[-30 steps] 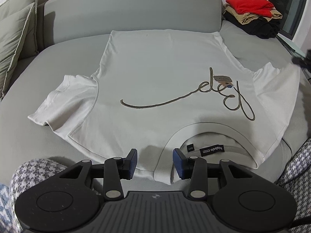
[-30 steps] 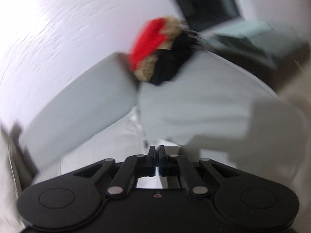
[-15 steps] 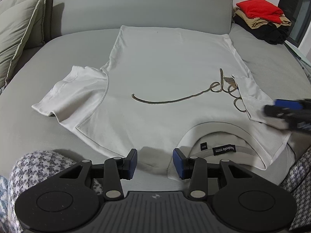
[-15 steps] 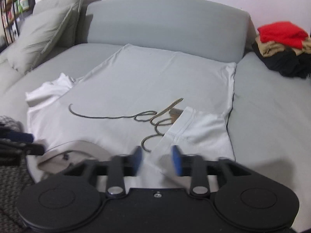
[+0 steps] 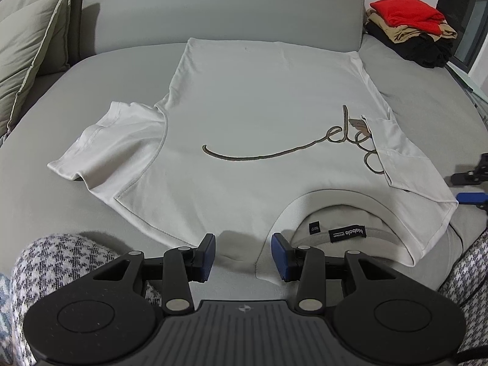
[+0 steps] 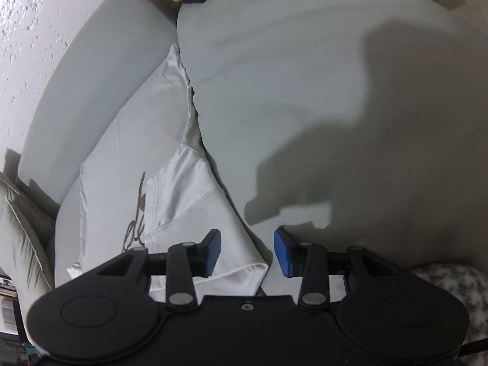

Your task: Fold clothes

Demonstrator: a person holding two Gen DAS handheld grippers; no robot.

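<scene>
We see the white T-shirt (image 5: 259,128) lying flat, front up, on the grey sofa (image 5: 213,9), collar nearest us. Its right sleeve (image 5: 399,155) is folded in over the chest script; the left sleeve (image 5: 113,143) lies spread out. Our left gripper (image 5: 243,257) hovers near the collar, fingers wide apart and empty. Our right gripper (image 6: 247,253) is likewise spread with nothing between its pads, seemingly just over the shirt's right shoulder corner. A stack of folded clothes (image 5: 408,30) sits far right.
</scene>
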